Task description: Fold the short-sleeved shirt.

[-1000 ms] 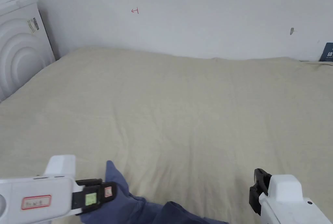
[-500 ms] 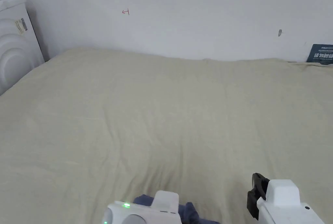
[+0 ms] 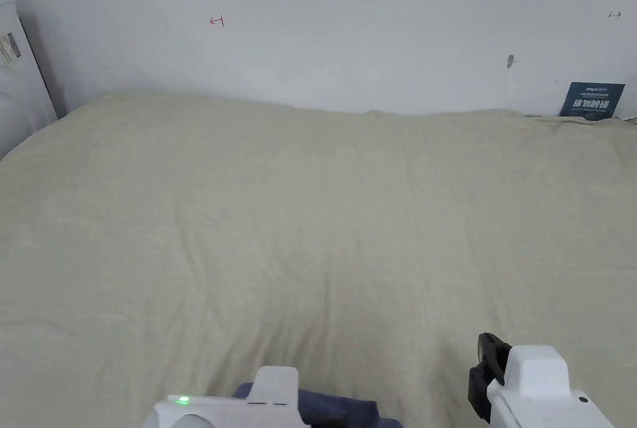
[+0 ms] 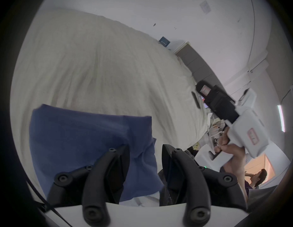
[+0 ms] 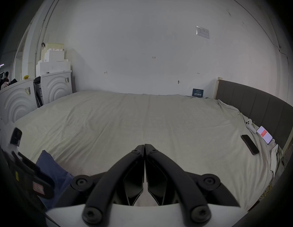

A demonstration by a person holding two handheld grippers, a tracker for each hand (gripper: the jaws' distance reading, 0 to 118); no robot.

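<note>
Nearest to me, at the bottom of the left gripper view, my left gripper stands with its jaws apart, nothing clamped; the dark blue cotton short-sleeved shirt lies just behind and between them, bunched in the lower left of that frame. I cannot tell whether either jaw touches the cloth. In the head view the same shirt shows as a small dark patch at the bottom edge, beside the white housing of the left tool.

My right gripper has its jaws pressed together at the tips, holding nothing, low centre in its own view. In the left gripper view it sits at the right of the frame, well apart from the shirt.

Beyond lies the wide beige bedsheet, bare across the middle of the head view. A black phone rests at the right of the right gripper view, near the grey padded headboard.

Assessment: no fold is evident. The garment is crumpled at the near edge and not yet spread. Spreading and all folds remain.
</note>
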